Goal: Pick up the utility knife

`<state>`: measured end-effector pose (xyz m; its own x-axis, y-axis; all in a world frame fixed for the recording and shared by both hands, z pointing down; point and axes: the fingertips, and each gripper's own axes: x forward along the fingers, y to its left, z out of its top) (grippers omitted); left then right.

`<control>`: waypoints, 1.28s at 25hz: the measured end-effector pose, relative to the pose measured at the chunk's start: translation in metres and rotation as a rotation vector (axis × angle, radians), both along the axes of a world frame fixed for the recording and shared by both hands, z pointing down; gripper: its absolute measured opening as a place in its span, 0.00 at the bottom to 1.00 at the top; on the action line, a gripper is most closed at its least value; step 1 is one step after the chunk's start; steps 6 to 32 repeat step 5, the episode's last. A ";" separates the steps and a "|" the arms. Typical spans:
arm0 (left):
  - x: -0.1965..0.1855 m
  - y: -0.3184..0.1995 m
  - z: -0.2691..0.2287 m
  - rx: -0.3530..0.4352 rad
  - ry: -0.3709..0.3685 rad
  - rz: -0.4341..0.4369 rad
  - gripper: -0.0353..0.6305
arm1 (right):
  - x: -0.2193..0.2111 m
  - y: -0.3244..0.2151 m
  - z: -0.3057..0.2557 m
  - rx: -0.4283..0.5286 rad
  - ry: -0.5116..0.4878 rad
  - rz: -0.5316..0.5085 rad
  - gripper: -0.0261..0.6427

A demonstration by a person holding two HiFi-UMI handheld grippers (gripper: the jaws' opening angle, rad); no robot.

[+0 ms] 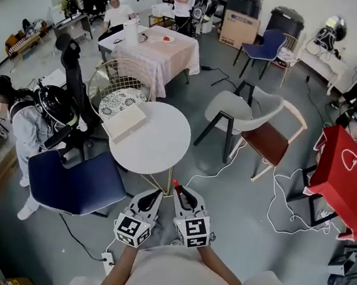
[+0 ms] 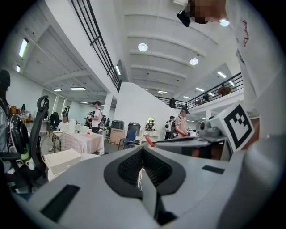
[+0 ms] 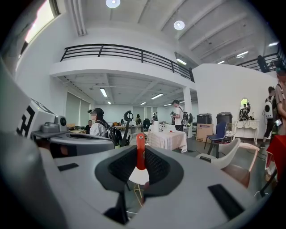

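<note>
The utility knife (image 1: 176,185) is a slim red tool. Its red end sticks out past the tips of my right gripper (image 1: 181,193), which is shut on it. In the right gripper view the knife (image 3: 140,154) stands upright between the dark pads, red above and white below. My left gripper (image 1: 156,195) hangs close beside the right one, its jaws together with nothing between them. The left gripper view shows its own jaws (image 2: 142,172) closed, and the right gripper with the knife's red tip (image 2: 149,141) just to the right. Both grippers hover over the floor near the round white table (image 1: 160,152).
A white box (image 1: 124,122) lies on the round table. A blue padded chair (image 1: 74,184) stands to the left, with a person in a helmet (image 1: 40,116) beside it. White (image 1: 239,111) and brown-seated (image 1: 269,142) chairs, a red bag (image 1: 342,175) and floor cables (image 1: 282,202) are to the right.
</note>
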<state>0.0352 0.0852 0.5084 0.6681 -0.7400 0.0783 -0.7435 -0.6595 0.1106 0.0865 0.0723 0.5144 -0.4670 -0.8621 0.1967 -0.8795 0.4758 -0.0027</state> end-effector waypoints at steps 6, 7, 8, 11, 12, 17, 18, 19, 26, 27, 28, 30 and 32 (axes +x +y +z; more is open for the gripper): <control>0.006 -0.001 -0.001 -0.004 -0.004 -0.005 0.07 | 0.004 -0.001 -0.002 -0.001 -0.001 -0.012 0.14; 0.006 -0.001 -0.001 -0.004 -0.004 -0.005 0.07 | 0.004 -0.001 -0.002 -0.001 -0.001 -0.012 0.14; 0.006 -0.001 -0.001 -0.004 -0.004 -0.005 0.07 | 0.004 -0.001 -0.002 -0.001 -0.001 -0.012 0.14; 0.006 -0.001 -0.001 -0.004 -0.004 -0.005 0.07 | 0.004 -0.001 -0.002 -0.001 -0.001 -0.012 0.14; 0.006 -0.001 -0.001 -0.004 -0.004 -0.005 0.07 | 0.004 -0.001 -0.002 -0.001 -0.001 -0.012 0.14; 0.006 -0.001 -0.001 -0.004 -0.004 -0.005 0.07 | 0.004 -0.001 -0.002 -0.001 -0.001 -0.012 0.14; 0.006 -0.001 -0.001 -0.004 -0.004 -0.005 0.07 | 0.004 -0.001 -0.002 -0.001 -0.001 -0.012 0.14; 0.006 -0.001 -0.001 -0.004 -0.004 -0.005 0.07 | 0.004 -0.001 -0.002 -0.001 -0.001 -0.012 0.14; 0.006 -0.001 -0.001 -0.004 -0.004 -0.005 0.07 | 0.004 -0.001 -0.002 -0.001 -0.001 -0.012 0.14; 0.006 -0.001 -0.001 -0.004 -0.004 -0.005 0.07 | 0.004 -0.001 -0.002 -0.001 -0.001 -0.012 0.14; 0.006 -0.001 -0.001 -0.004 -0.004 -0.005 0.07 | 0.004 -0.001 -0.002 -0.001 -0.001 -0.012 0.14; 0.006 -0.001 -0.001 -0.004 -0.004 -0.005 0.07 | 0.004 -0.001 -0.002 -0.001 -0.001 -0.012 0.14; 0.006 -0.001 -0.001 -0.004 -0.004 -0.005 0.07 | 0.004 -0.001 -0.002 -0.001 -0.001 -0.012 0.14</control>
